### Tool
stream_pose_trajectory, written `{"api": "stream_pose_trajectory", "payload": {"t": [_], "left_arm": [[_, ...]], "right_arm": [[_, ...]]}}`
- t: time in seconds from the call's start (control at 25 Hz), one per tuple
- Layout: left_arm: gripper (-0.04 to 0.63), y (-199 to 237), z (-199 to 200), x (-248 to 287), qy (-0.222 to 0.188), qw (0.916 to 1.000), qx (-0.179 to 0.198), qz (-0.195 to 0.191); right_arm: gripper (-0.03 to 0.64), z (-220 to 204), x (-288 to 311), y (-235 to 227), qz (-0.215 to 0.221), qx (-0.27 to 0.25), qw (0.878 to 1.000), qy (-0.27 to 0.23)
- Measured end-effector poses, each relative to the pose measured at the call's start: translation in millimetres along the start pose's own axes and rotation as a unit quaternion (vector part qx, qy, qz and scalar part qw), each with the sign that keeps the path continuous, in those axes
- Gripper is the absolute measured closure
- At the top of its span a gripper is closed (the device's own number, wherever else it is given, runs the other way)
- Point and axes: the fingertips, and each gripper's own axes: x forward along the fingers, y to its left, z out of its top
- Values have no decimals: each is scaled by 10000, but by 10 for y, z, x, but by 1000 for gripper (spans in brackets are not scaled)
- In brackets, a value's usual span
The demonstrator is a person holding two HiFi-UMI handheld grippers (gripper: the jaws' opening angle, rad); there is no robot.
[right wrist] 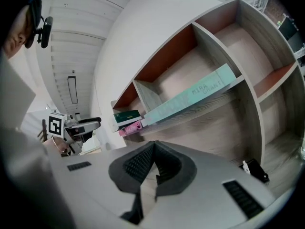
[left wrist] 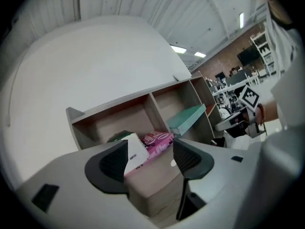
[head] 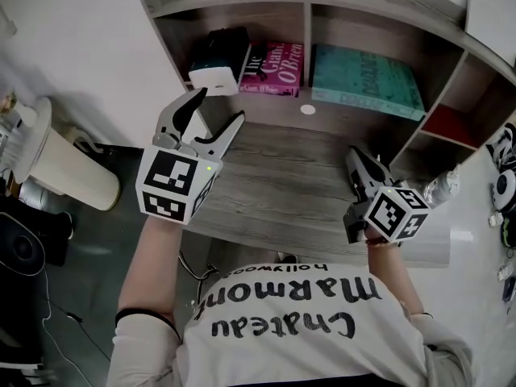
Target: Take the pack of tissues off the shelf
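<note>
The pack of tissues, dark green with a white end, lies in the left compartment of the wooden shelf, against a pink book. My left gripper is raised just in front of the pack and stands open, apart from it. In the left gripper view the white end of the pack shows between the spread jaws of that gripper, farther back. My right gripper hangs low over the desk at the right, shut with nothing in it. Its own view shows this gripper with jaws pressed together and the pack far to the left.
A teal book lies in the middle compartment. The right compartment has a red back wall. A white round sticker marks the grey wooden desk. A white bin stands on the floor at left, a clear bottle at right.
</note>
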Motion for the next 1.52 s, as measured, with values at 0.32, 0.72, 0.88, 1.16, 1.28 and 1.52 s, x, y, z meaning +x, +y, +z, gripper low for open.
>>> {"api": "stream_pose_trajectory", "payload": {"t": [0.32,0.72,0.88,1.16,1.28,1.52], "left_arm": [[259,63,0,220,477,9881,1454,158],[242,197,-91,464,1057,9315,3414,681],[242,213,-201,541,1258,9198,3652,690],[242,232,-245,657,1343,9063,3932,775],[242,235,-274,702,1390,9018,4027,728],[247,235,-239,708,1274,9077,3936,705]], "right_arm": [[609,-135,-29,-59,-72,91,9998,140],[609,-129,-108,-125,-180,104,9997,148],[609,-131,-123,-170,-207,160,9996,146],[609,-137,-125,-227,-231,257,9993,129],[609,-135,-144,-256,-272,271,9992,105],[609,-159,-202,-373,-440,363,9983,77]]}}
